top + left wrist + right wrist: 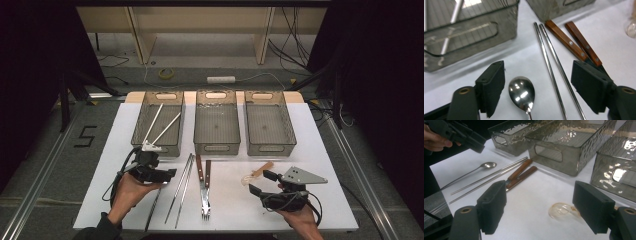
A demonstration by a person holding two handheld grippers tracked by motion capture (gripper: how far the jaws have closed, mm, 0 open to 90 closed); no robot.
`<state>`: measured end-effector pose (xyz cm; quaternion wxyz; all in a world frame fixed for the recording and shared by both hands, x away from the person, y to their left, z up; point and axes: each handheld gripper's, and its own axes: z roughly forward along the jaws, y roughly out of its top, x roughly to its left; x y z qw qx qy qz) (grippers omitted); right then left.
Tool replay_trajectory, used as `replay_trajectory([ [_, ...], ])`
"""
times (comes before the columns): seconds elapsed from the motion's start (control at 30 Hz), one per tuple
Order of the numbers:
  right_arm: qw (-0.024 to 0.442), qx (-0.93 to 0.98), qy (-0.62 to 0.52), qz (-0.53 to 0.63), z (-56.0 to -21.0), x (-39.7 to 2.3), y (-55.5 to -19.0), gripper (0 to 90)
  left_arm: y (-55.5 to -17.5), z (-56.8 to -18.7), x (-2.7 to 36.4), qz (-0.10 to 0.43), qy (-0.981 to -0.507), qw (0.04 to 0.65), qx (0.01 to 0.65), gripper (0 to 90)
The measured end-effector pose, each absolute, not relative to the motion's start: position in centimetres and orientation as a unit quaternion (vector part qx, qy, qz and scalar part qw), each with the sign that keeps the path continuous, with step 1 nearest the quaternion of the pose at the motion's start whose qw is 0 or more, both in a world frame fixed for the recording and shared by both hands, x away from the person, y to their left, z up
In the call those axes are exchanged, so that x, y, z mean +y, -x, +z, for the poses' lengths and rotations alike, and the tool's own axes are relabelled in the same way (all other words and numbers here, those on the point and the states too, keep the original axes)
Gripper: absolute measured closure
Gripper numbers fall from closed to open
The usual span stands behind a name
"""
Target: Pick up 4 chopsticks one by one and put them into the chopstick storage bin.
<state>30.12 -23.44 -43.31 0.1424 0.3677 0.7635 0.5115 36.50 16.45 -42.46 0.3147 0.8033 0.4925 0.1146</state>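
Observation:
My left gripper (169,173) (537,72) hovers open over the left of the white table, and the bowl of a metal spoon (521,93) lies on the table between its jaws, untouched. The spoon's handle (152,209) runs toward the front edge. Two metal chopsticks (183,187) (554,72) lie just right of it, then two wooden-handled forks (204,185) (574,45). My right gripper (261,183) (541,190) is open at the front right, above a clear plastic spoon (251,176) (562,212) that rests on the table.
Three grey see-through bins stand in a row at the back: the left bin (138,135) holds two white sticks (161,125), while nothing lies in the middle bin (216,148) or the right bin (270,149). The other hand's gripper (461,135) appears far left in the right gripper view.

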Motion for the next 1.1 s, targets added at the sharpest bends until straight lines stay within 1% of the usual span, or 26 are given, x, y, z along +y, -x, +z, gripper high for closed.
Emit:
replay_trajectory([
  [0.33, 0.143, 0.764, -0.368, 0.51, -43.3, -23.4, -30.1, 28.3, -35.4, -43.2, 15.4, 0.094, -0.819, 0.297, 0.481, 39.9],
  [0.77, 0.145, 0.763, -0.37, 0.51, -43.3, -23.5, -30.1, 28.3, -32.7, -44.7, 14.3, 0.115, -0.801, 0.317, 0.495, 51.5],
  [1.1, 0.144, 0.763, -0.371, 0.51, -43.4, -23.4, -30.1, 28.3, -32.4, -45.8, 13.9, 0.109, -0.803, 0.304, 0.5, 61.1],
])
